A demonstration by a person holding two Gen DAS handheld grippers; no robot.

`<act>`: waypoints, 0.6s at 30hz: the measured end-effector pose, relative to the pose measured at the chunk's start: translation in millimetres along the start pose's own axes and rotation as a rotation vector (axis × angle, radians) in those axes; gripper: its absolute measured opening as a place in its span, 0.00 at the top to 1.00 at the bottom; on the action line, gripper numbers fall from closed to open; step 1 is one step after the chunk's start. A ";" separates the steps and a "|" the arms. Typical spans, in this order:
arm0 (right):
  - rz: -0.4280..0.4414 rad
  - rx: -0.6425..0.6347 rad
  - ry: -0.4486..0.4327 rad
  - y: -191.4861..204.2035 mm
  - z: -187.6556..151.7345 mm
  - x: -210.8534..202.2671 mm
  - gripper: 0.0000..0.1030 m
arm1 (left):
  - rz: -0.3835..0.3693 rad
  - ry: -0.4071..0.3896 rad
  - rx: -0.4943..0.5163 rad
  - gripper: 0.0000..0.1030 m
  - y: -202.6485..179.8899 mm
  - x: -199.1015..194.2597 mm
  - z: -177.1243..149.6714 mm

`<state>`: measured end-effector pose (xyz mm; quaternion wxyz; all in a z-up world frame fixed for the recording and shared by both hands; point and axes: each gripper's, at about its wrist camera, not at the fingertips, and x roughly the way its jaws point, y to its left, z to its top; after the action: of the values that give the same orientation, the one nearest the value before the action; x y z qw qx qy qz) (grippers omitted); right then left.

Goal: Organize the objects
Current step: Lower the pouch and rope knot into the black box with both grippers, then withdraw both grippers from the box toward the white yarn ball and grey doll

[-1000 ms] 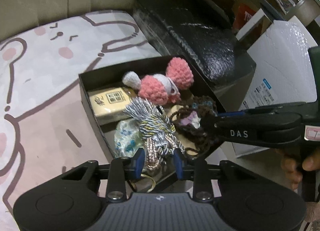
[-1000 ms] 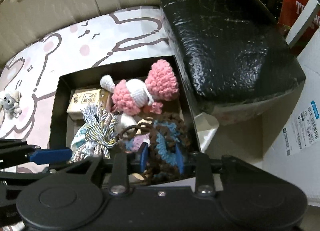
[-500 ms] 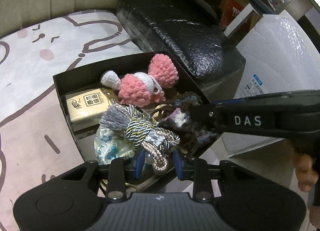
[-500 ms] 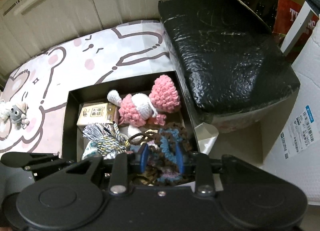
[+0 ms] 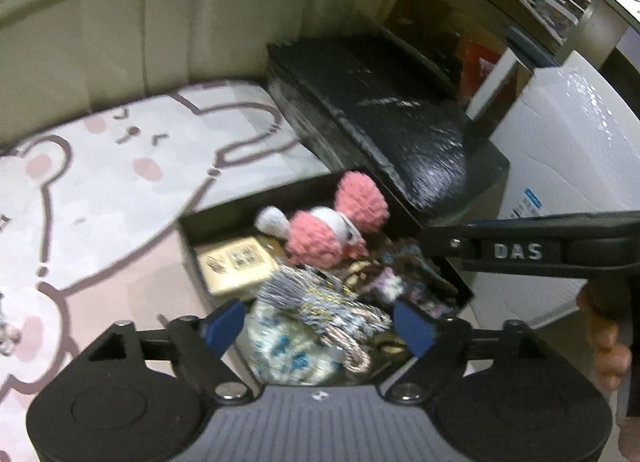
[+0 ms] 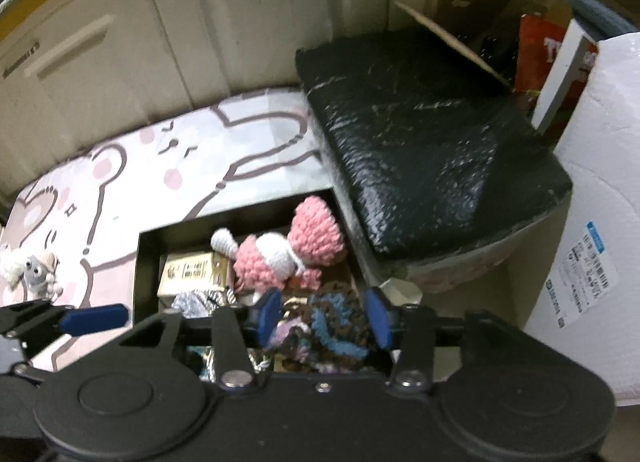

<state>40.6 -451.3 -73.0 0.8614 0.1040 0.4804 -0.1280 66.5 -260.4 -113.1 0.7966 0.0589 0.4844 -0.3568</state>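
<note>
An open black box (image 5: 188,246) (image 6: 146,270) lies on the bear-print mat. In it are a pink and white crochet toy (image 5: 328,230) (image 6: 288,254), a cream packet (image 5: 236,266) (image 6: 188,274), a grey-and-gold tassel cord (image 5: 320,302), a blue floral pouch (image 5: 280,342) and a brown-and-blue crochet piece (image 5: 412,282) (image 6: 324,326). My left gripper (image 5: 320,326) is open above the tassel cord, holding nothing. My right gripper (image 6: 322,318) is open above the crochet piece, which lies in the box between the fingers.
A black bubble-wrapped package (image 5: 384,126) (image 6: 420,142) lies right behind the box. A white wrapped box (image 5: 568,166) (image 6: 600,222) stands to the right. A small grey plush (image 6: 32,274) lies on the mat at the left. Cream cabinet doors (image 6: 240,30) are at the back.
Both grippers have opened and pulled back up from the box. The tassel cord and the brown-and-blue crochet piece were let go and now lie in the box.
</note>
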 end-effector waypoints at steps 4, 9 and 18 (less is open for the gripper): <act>-0.023 -0.002 -0.023 0.0 -1.1 -4.6 0.36 | 0.061 -0.021 0.009 0.10 8.7 -5.3 1.9; -0.044 0.003 -0.036 -0.9 -3.0 -9.1 0.30 | 0.106 -0.042 -0.018 0.00 23.1 -10.9 4.8; -0.047 -0.010 -0.065 3.5 -6.8 -14.0 0.07 | 0.156 -0.070 -0.068 0.00 41.2 -19.3 8.4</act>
<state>29.2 -444.2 -64.3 0.8738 0.0843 0.4551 -0.1493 93.1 -223.8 -103.4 0.8399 0.0568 0.4621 -0.2788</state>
